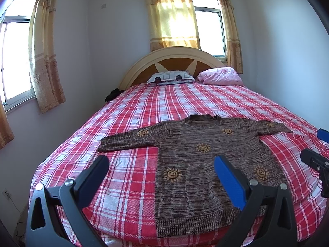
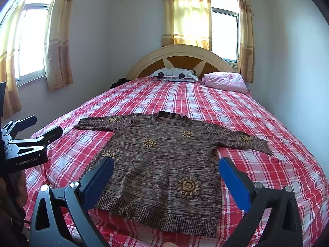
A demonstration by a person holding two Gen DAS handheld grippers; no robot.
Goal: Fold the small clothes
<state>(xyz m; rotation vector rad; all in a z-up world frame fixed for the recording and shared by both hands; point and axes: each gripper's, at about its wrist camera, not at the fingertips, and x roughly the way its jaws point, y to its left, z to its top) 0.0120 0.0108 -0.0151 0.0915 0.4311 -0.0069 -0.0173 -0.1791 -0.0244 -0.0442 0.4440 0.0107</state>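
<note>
Both grippers, left gripper (image 1: 161, 165) and right gripper (image 2: 166, 167), gape empty; sweater (image 2: 164, 160) lies flat ahead, collar farthest, hem probably nearest the right

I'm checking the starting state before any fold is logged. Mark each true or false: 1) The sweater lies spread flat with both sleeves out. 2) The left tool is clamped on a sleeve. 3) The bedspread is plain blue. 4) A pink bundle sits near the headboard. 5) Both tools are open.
1) True: the brown sweater lies flat, sleeves out sideways.
2) False: the left tool hangs open above the bed, gripping nothing.
3) False: the bedspread is red and white plaid.
4) True: the pink bundle lies beside a patterned pillow.
5) True: the right tool is open too.
</note>
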